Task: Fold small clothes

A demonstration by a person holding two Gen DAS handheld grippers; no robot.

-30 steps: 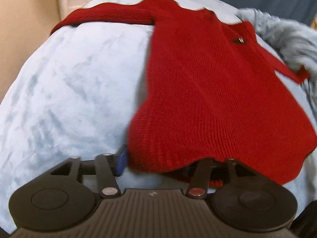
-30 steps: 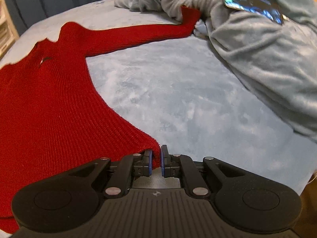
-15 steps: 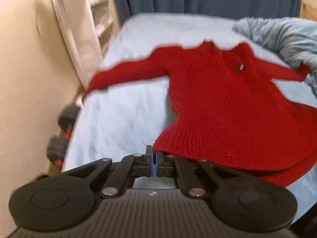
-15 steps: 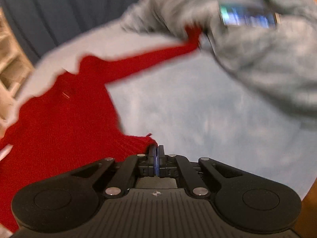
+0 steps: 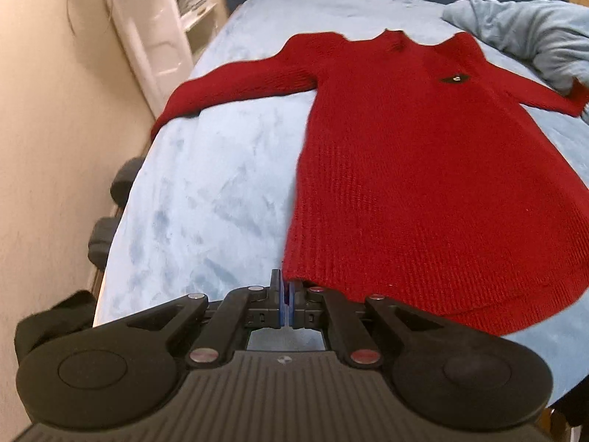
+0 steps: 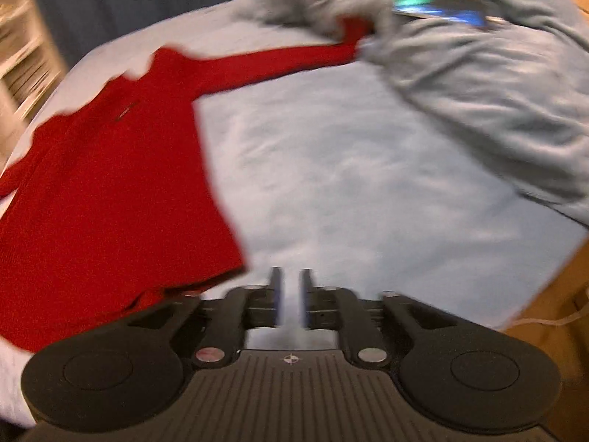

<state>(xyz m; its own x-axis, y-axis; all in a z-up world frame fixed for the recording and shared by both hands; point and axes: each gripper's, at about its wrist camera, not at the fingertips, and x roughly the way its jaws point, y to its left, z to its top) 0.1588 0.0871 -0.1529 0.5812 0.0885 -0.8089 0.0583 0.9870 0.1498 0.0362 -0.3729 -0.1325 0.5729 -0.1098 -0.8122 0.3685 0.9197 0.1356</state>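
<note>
Red knit sweater (image 5: pixel 423 169): spread flat on light blue bed (image 5: pixel 206 191), sleeves out to both sides, far sleeve end touching rumpled grey-blue blanket (image 6: pixel 478 84). Small dark badge (image 5: pixel 455 79) on chest.
Left gripper (image 5: pixel 286 294): fingers pressed together at near-left hem corner; whether knit was pinched between them, not discernible.
Right gripper (image 6: pixel 291 294): fingers apart, nothing between them, over bare bed just beside near-right hem corner. View blurred.
Glossy rectangular item (image 6: pixel 441 9): lying on blanket; too blurred to identify.
White shelving (image 5: pixel 162 22): beside bed, against beige wall (image 5: pixel 48 129).
</note>
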